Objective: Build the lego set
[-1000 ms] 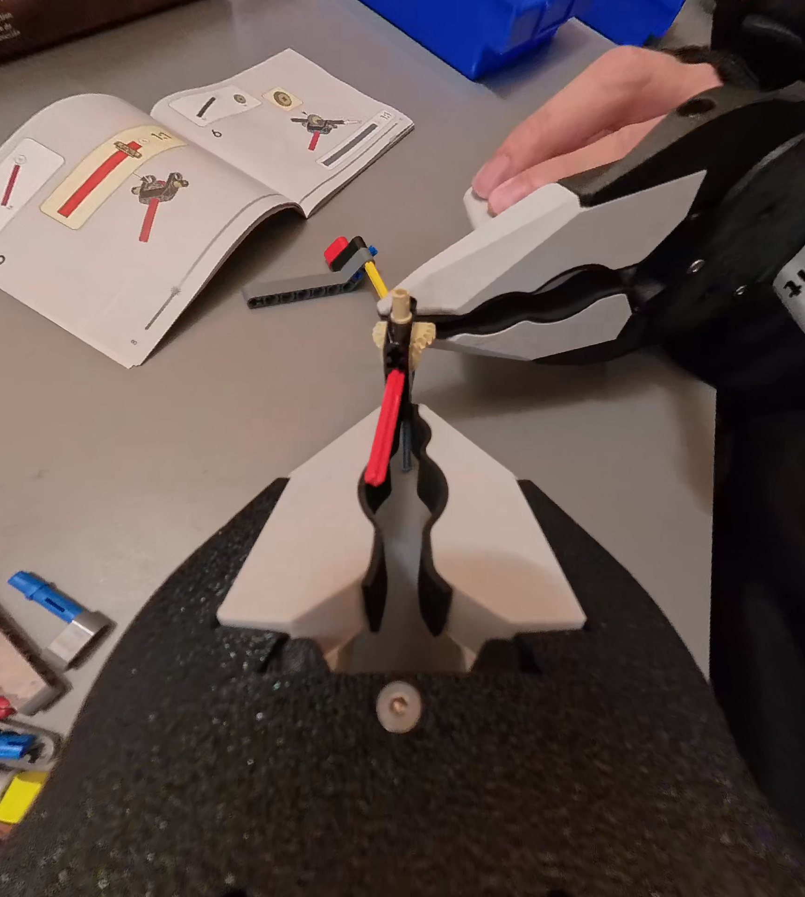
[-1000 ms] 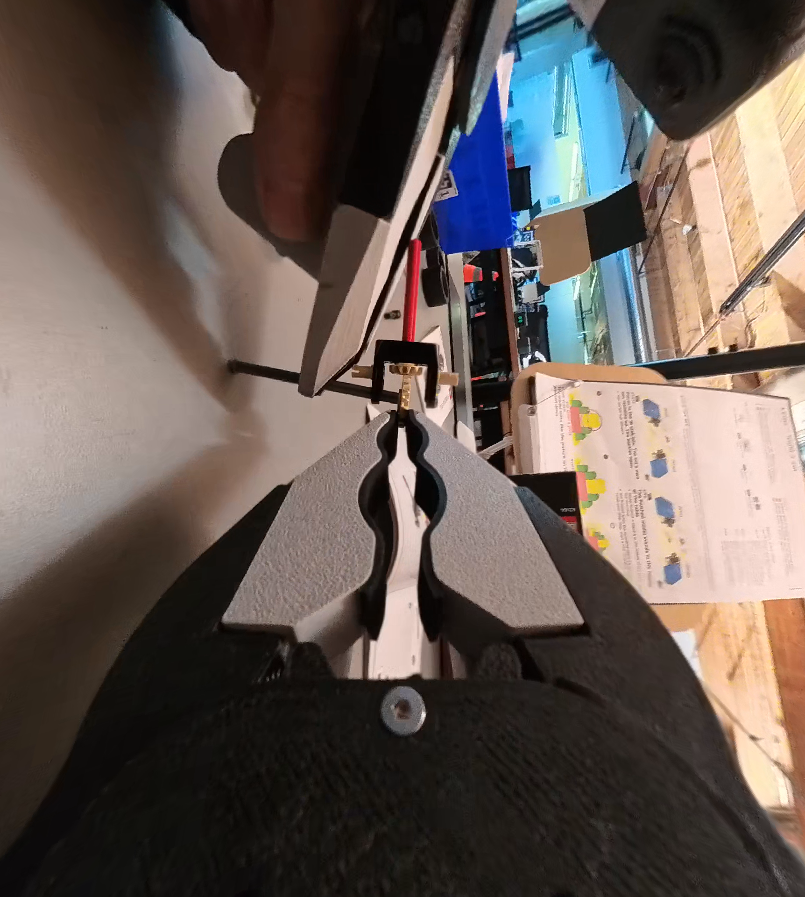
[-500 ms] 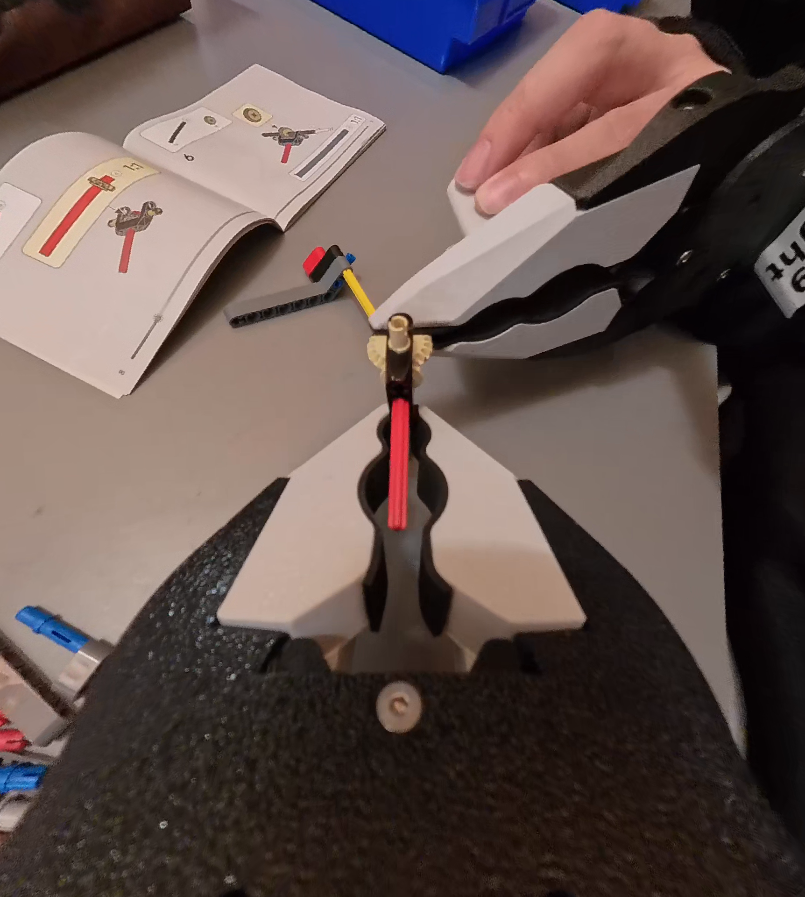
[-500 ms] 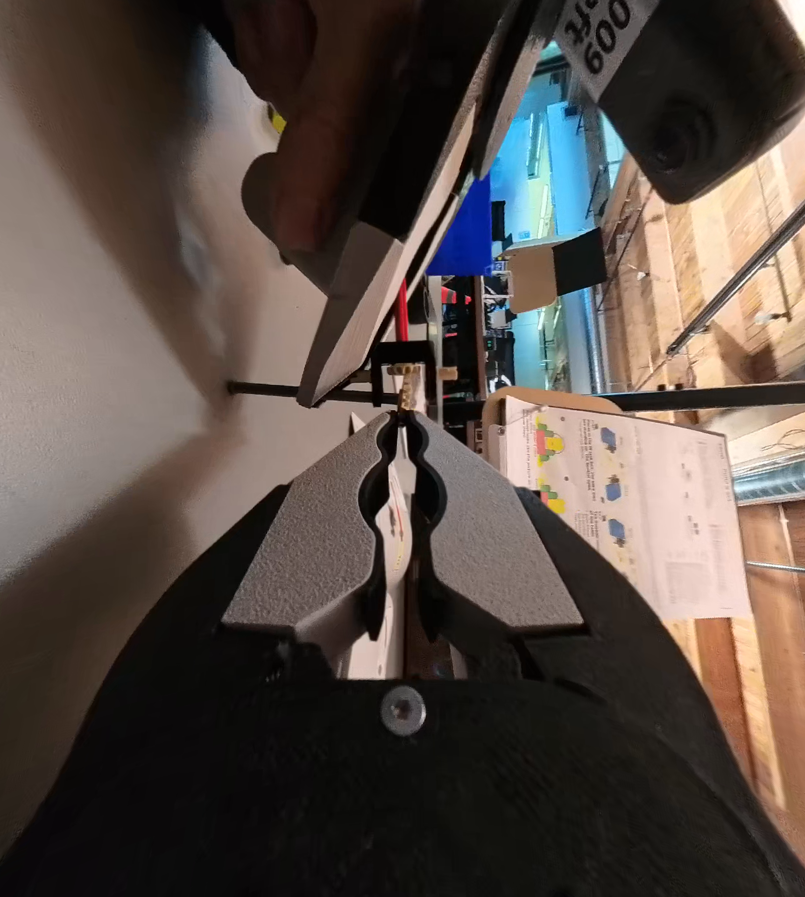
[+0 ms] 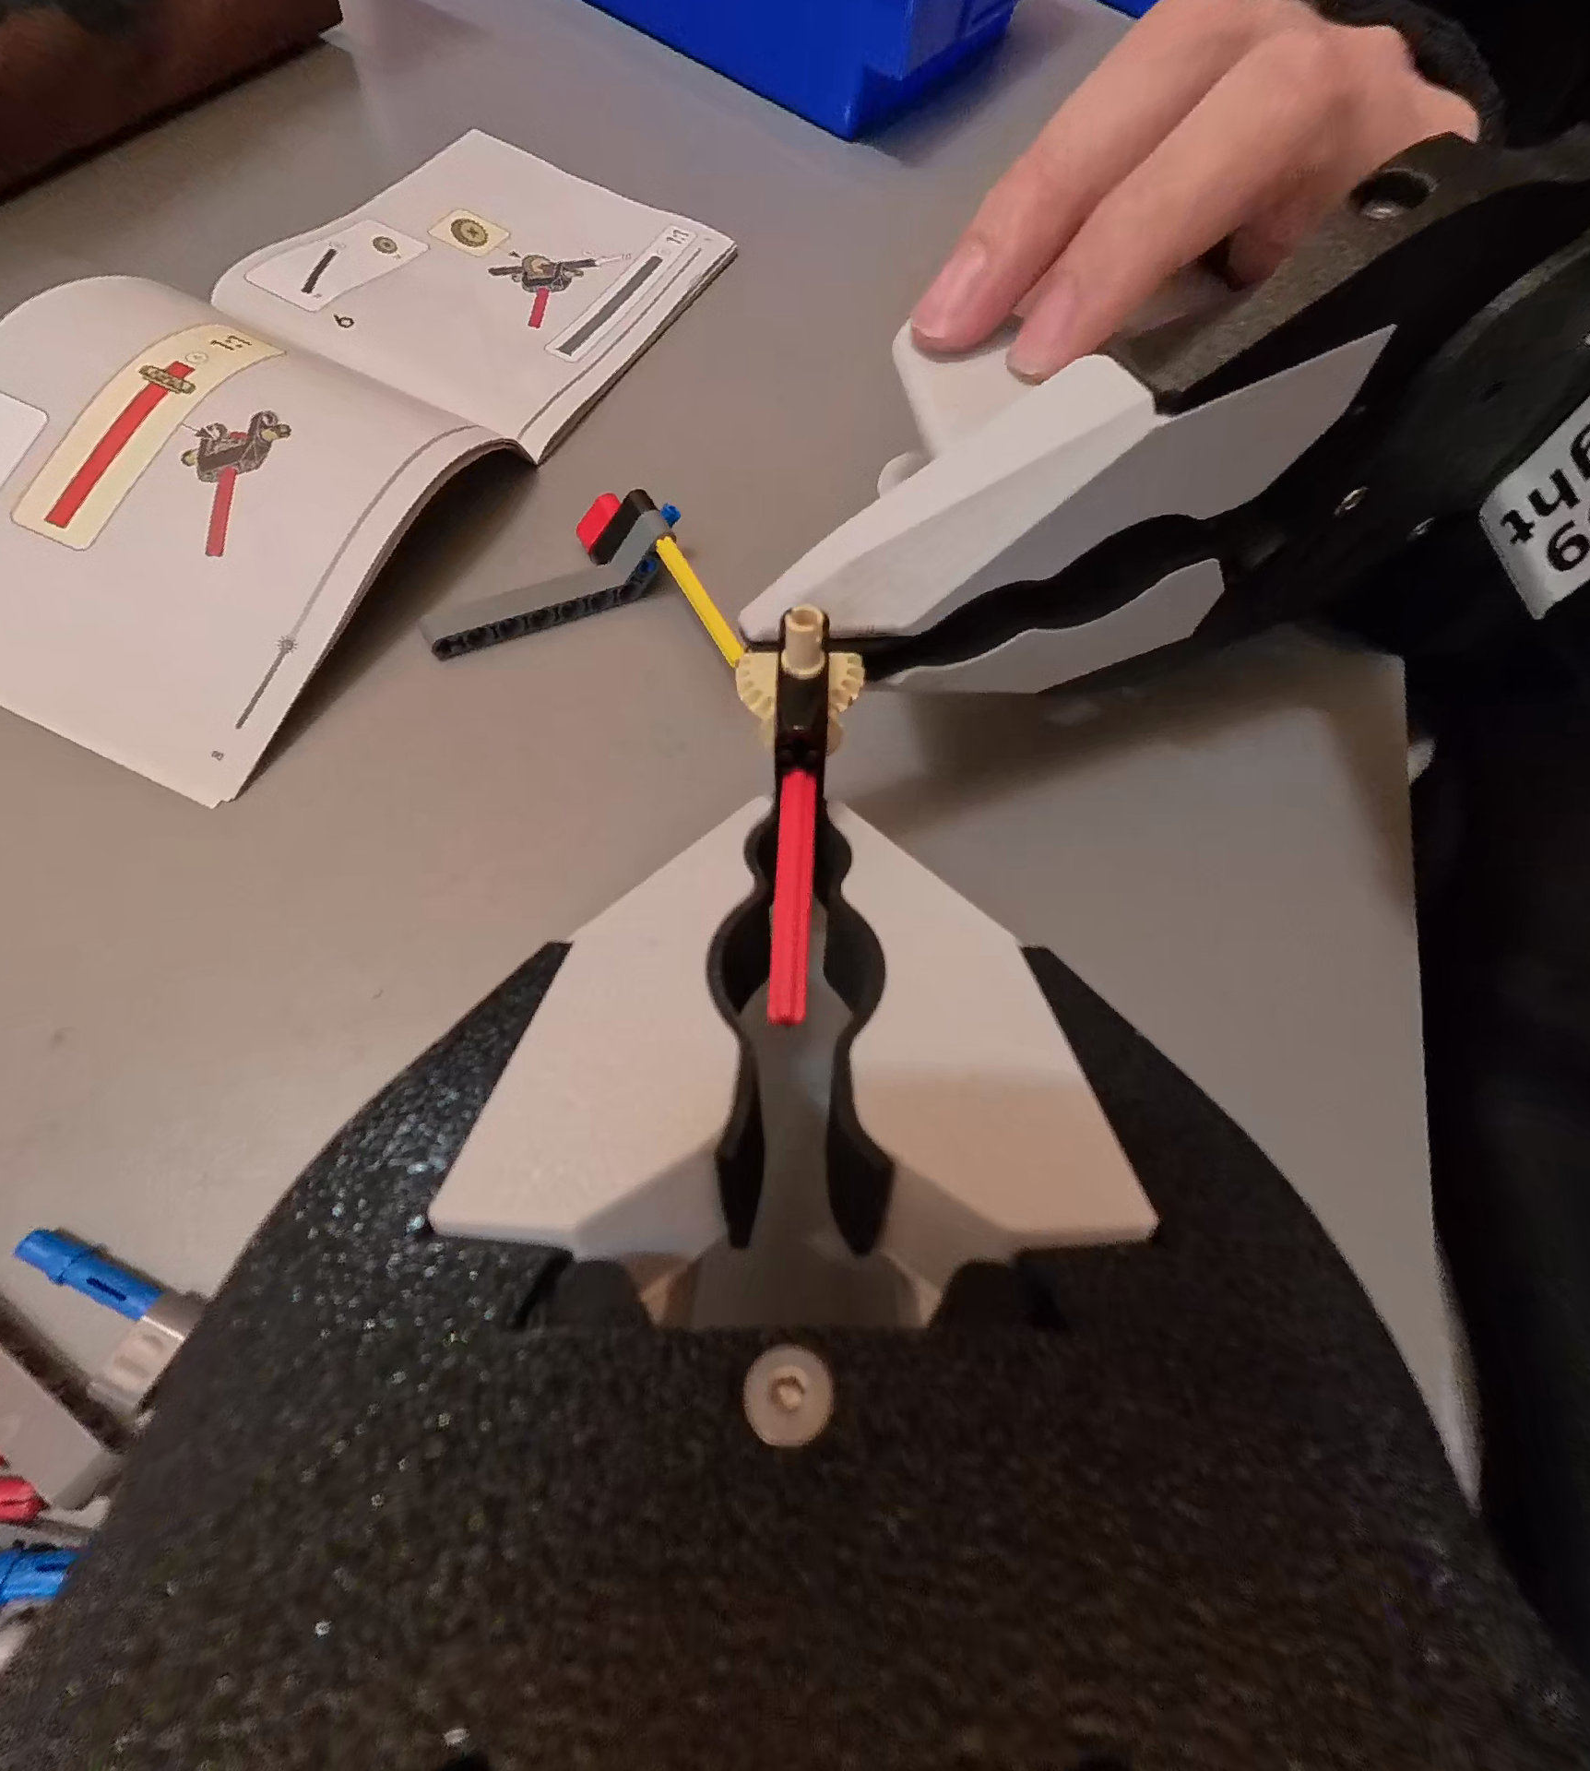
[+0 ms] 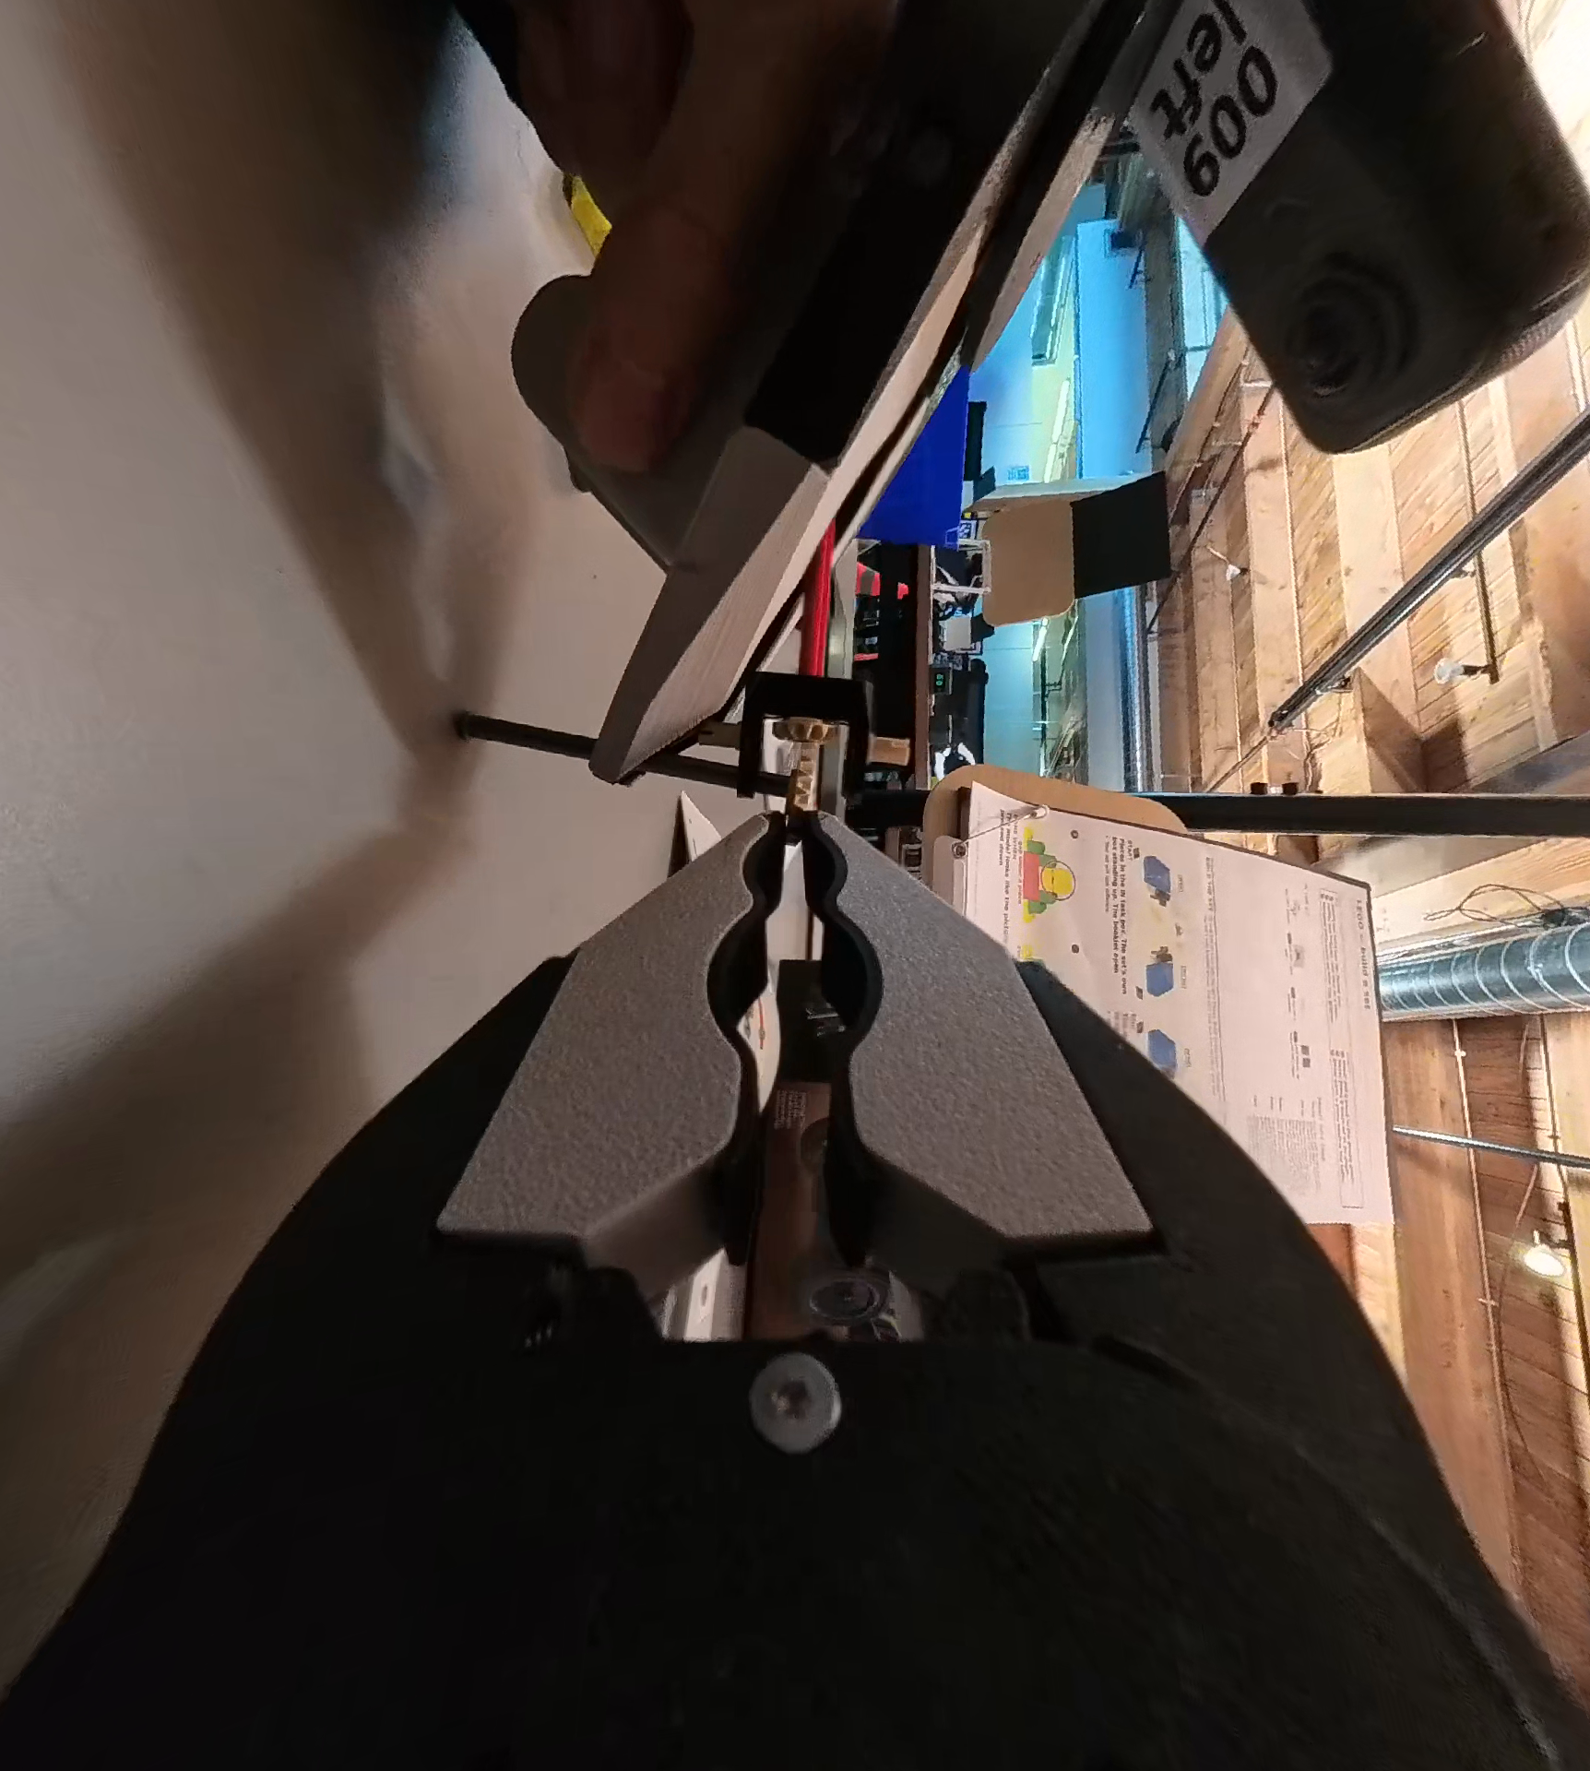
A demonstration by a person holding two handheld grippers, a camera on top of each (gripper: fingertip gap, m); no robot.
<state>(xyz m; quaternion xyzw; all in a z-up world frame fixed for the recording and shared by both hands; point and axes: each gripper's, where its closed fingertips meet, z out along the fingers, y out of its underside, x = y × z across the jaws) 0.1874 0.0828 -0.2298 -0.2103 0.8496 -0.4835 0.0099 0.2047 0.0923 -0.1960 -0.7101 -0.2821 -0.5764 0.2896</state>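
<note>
My left gripper (image 5: 796,810) is shut on a red axle (image 5: 791,910) and holds it upright above the grey table (image 5: 197,910). The axle carries a black connector (image 5: 801,719) with a tan gear (image 5: 801,685) and a tan pin on top. My right gripper (image 5: 810,652) comes in from the right, its tips closed at the gear. In the right wrist view, the right gripper (image 6: 796,824) pinches the tan gear (image 6: 803,781) in the black frame (image 6: 801,704). A black axle (image 6: 532,746) sticks out sideways. The left gripper's finger (image 6: 753,594) hangs above.
An open instruction booklet (image 5: 293,402) lies at the far left. A grey bent beam (image 5: 542,613) with red and yellow parts lies beside it. Loose blue and red pins (image 5: 82,1275) lie at the near left. A blue bin (image 5: 820,48) stands at the back. A hand (image 5: 1107,192) holds the right gripper. My left and right fingertips are right by each other.
The red axle has swung from tilted to upright in my left gripper. The right gripper stays closed at the gear and both grippers have drifted slightly.
</note>
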